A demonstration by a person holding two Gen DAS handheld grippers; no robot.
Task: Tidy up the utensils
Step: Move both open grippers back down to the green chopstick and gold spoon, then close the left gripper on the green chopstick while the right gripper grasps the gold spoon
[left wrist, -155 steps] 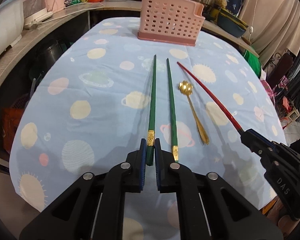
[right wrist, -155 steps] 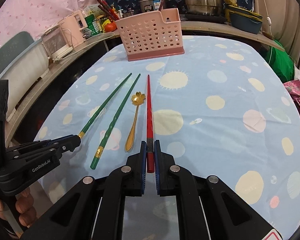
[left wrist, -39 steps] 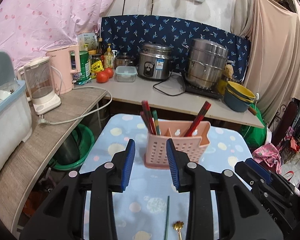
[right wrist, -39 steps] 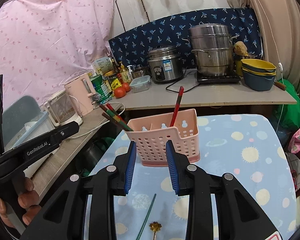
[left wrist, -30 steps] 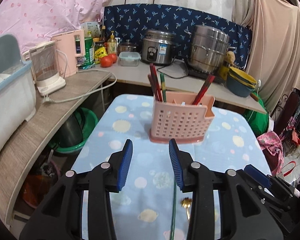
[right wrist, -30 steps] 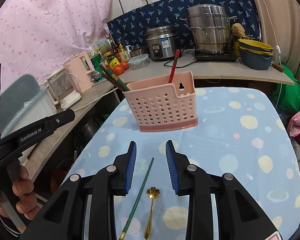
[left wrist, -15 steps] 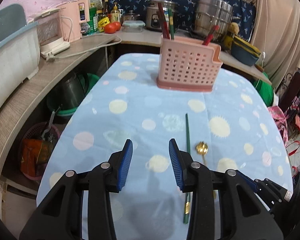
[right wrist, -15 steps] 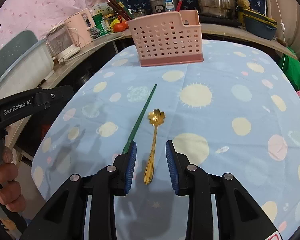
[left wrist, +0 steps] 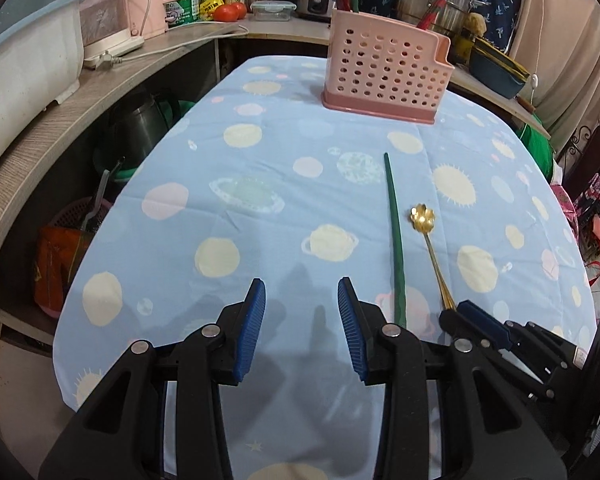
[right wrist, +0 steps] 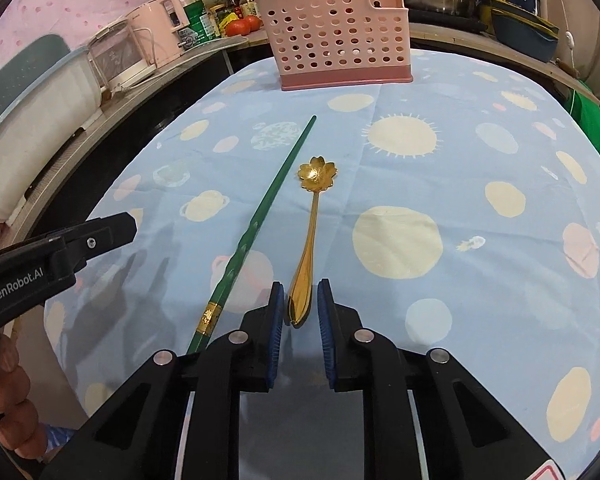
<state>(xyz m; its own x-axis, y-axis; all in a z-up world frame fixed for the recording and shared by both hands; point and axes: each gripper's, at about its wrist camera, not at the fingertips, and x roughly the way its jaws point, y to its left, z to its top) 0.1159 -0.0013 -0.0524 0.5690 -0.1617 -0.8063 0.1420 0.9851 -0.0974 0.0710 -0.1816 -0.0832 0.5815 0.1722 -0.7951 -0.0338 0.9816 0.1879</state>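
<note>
Both grippers have come down from the pink utensil basket to the table since the earlier frames, and one green chopstick and the red one now stand in the basket.

Left wrist view: the left gripper (left wrist: 302, 308) hovers over the blue planet-print tablecloth (left wrist: 260, 200) with its jaws spread wide and nothing between them. The remaining green chopstick (left wrist: 394, 236) lies just right of its right finger, pointing toward the pink utensil basket (left wrist: 384, 70) at the table's far end. The gold spoon (left wrist: 430, 244) lies beside the chopstick, flower bowl away from the camera. The right gripper (left wrist: 466, 314) enters low right, its tip at the spoon's handle end.

Right wrist view: the right gripper (right wrist: 299, 306) straddles the spoon's (right wrist: 310, 236) handle end, blue pads close on either side with a narrow gap showing. The chopstick (right wrist: 260, 224) lies to the left, gold band nearest. The left gripper (right wrist: 96, 236) is at left, apart from both utensils. The basket (right wrist: 340, 36) stands beyond.
</note>
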